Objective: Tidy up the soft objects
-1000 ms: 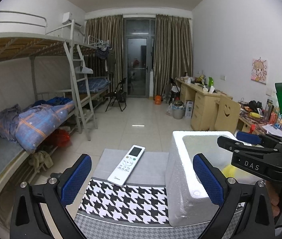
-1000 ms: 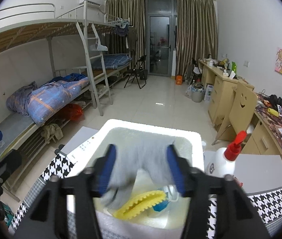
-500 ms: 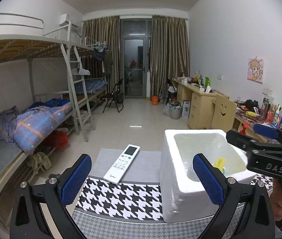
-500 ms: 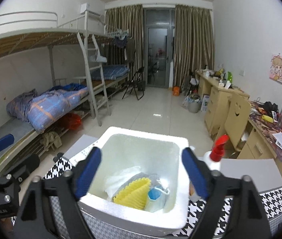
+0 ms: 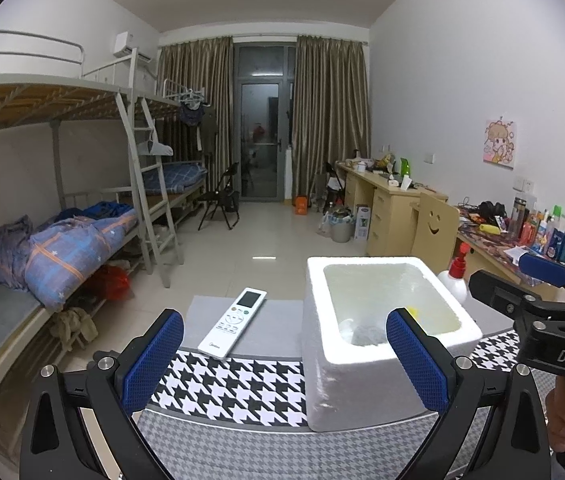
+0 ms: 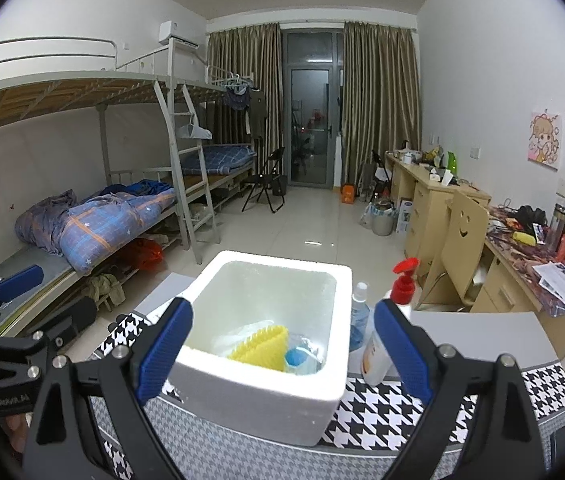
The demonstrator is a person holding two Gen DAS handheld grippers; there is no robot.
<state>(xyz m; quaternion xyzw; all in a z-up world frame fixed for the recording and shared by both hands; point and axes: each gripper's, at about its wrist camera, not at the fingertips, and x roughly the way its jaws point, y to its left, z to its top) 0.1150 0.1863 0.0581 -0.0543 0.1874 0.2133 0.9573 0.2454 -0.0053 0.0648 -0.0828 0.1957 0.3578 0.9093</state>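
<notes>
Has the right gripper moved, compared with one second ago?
Yes. The right gripper has backed away from the foam box, its jaws opening with nothing between them.

Black claw (image 6: 282, 346) frames, silver screws, blue textured pads (image 6: 166, 348), white "DAS" marking.

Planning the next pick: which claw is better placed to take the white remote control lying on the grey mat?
Left, probably. The white remote control lies ahead between the open left claw fingers; the right claw faces the white foam box.

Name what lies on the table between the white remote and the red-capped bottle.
The white foam box stands between the remote and the bottle, seen in the left wrist view.
</notes>
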